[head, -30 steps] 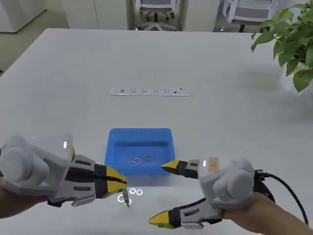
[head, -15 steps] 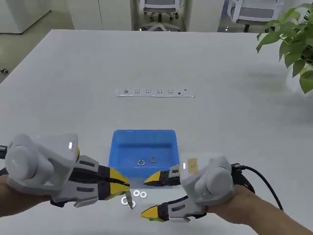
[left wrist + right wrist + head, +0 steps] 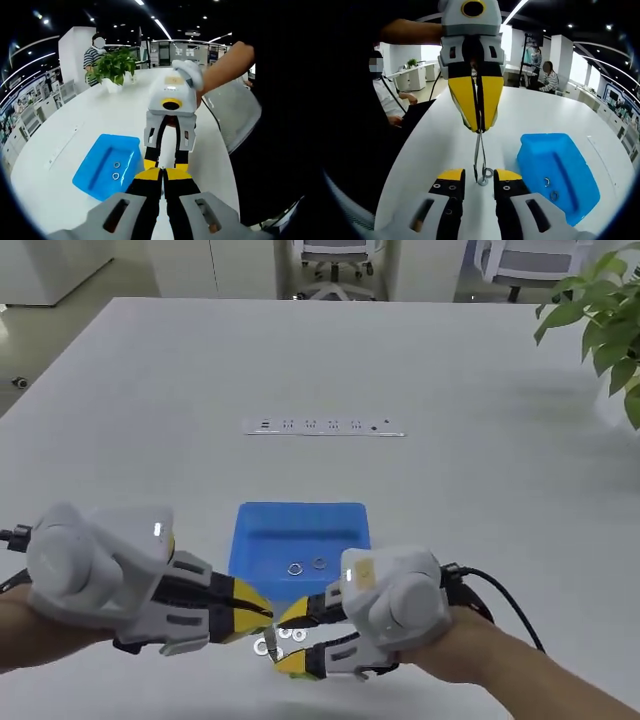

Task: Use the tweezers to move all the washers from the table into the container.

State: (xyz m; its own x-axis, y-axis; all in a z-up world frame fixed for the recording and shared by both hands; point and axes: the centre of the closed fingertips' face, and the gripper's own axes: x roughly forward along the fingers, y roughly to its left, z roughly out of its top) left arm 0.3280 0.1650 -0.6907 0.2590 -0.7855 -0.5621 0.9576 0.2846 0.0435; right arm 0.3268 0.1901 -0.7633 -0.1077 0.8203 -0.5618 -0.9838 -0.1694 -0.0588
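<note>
My left gripper (image 3: 258, 612) (image 3: 163, 172) is shut on thin metal tweezers (image 3: 479, 150), whose tips reach down to small silver washers (image 3: 264, 646) (image 3: 488, 173) on the white table. My right gripper (image 3: 290, 640) (image 3: 481, 176) faces it, open, with its yellow tips either side of the tweezer tips and washers. In the right gripper view the left gripper (image 3: 479, 127) comes in from the top. A blue container (image 3: 256, 530) (image 3: 570, 150) (image 3: 95, 170) just beyond holds two washers (image 3: 295, 568) (image 3: 547, 182).
A white power strip (image 3: 325, 426) lies further back on the table (image 3: 450, 440). A potted plant (image 3: 600, 330) stands at the far right edge. Office chairs and people are beyond the table.
My right gripper has moved left toward the left gripper and now straddles the tweezer tips and washers. The left gripper has stayed over the washers. The head camera has shifted slightly.
</note>
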